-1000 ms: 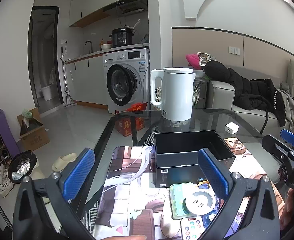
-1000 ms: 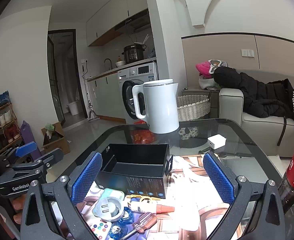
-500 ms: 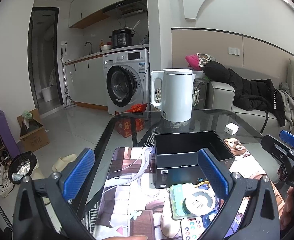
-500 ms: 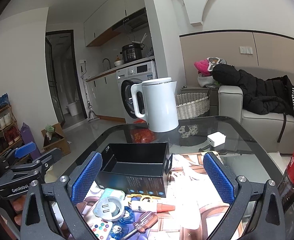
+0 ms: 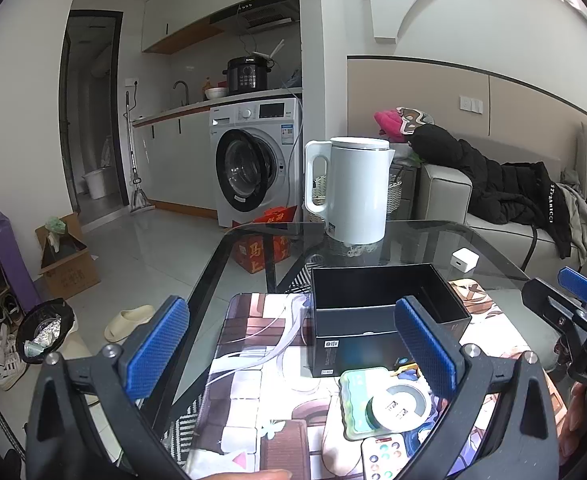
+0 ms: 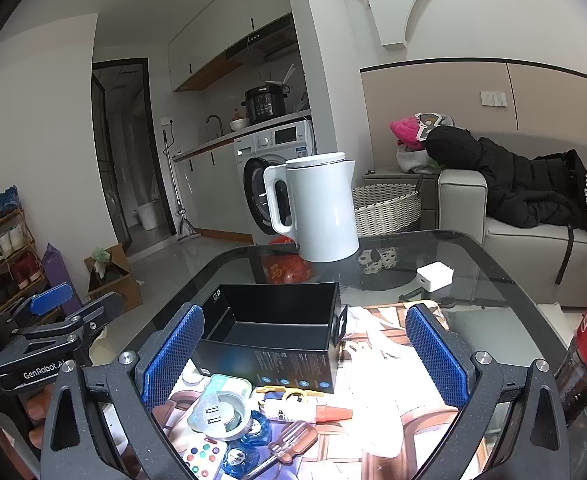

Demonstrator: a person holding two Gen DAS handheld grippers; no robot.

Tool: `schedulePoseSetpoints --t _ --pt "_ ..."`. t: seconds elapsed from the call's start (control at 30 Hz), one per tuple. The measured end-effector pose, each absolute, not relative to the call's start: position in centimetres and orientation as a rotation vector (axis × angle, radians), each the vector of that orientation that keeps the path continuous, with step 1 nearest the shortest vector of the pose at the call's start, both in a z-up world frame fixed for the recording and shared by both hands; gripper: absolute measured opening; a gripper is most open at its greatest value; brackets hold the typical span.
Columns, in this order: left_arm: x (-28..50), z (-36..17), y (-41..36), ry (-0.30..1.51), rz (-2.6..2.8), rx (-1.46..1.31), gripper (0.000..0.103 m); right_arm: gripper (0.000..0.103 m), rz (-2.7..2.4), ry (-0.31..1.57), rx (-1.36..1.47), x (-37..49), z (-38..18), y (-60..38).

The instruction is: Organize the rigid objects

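Both the left tongs (image 5: 293, 350) and the right tongs (image 6: 303, 354) are wide apart and hold nothing. The black box (image 6: 271, 338) sits just ahead of them on the glass counter (image 6: 493, 280). Small things like the screwdriver (image 6: 289, 446) and glue tube (image 6: 307, 413) lie below the right tongs. They are piled close, so a grab could bump one off.

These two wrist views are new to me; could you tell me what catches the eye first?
A tall white kettle stands at the far edge of the glass table. Nearer, an open, empty black box sits behind a cluster of small items, including a red-capped tube and a screwdriver. Both grippers are open.
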State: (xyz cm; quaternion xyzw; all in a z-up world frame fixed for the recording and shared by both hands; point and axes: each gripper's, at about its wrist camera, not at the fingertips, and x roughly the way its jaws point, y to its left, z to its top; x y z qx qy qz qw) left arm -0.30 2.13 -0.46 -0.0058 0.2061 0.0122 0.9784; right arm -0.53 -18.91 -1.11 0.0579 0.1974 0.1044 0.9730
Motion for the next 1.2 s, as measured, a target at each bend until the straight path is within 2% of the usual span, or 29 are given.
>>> schedulePoseSetpoints --t 1.2 --pt "-0.34 -0.55 2.26 0.417 0.034 -0.019 0.103 0.103 0.226 0.415 0.121 -0.48 -1.10 -18.85"
